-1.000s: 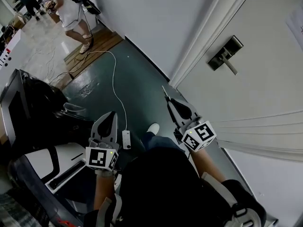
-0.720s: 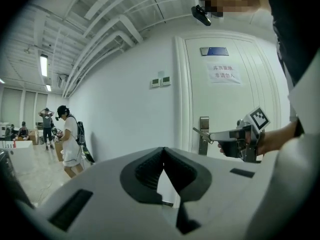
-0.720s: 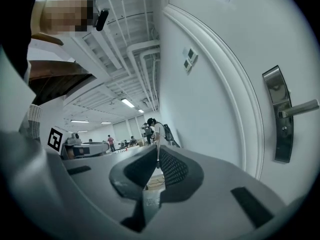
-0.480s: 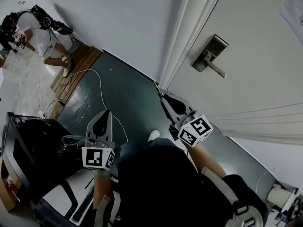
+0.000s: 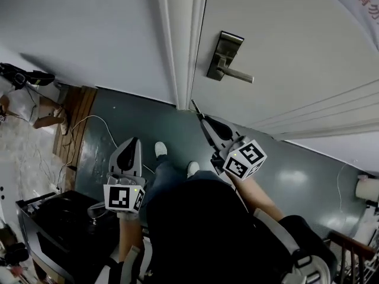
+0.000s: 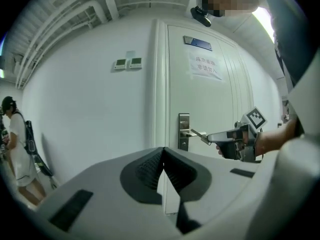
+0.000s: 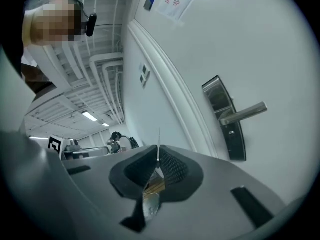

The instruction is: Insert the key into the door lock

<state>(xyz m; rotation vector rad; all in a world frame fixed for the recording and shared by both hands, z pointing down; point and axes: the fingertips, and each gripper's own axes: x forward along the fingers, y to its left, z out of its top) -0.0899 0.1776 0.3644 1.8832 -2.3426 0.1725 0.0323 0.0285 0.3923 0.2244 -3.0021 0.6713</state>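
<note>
Pinching the key (image 7: 158, 151), the right gripper (image 5: 204, 122) has its jaws clamped on it, and the thin blade stands up past the tips. Only its own view shows the brassy bow deep between the pads. The head view puts the blade tip below the door frame (image 5: 177, 52), apart from the door lock (image 5: 224, 57). The left gripper (image 5: 134, 144) hangs lower, jaws together on nothing. Its view sets the key against the lock's lever (image 6: 189, 132); contact is unclear.
</note>
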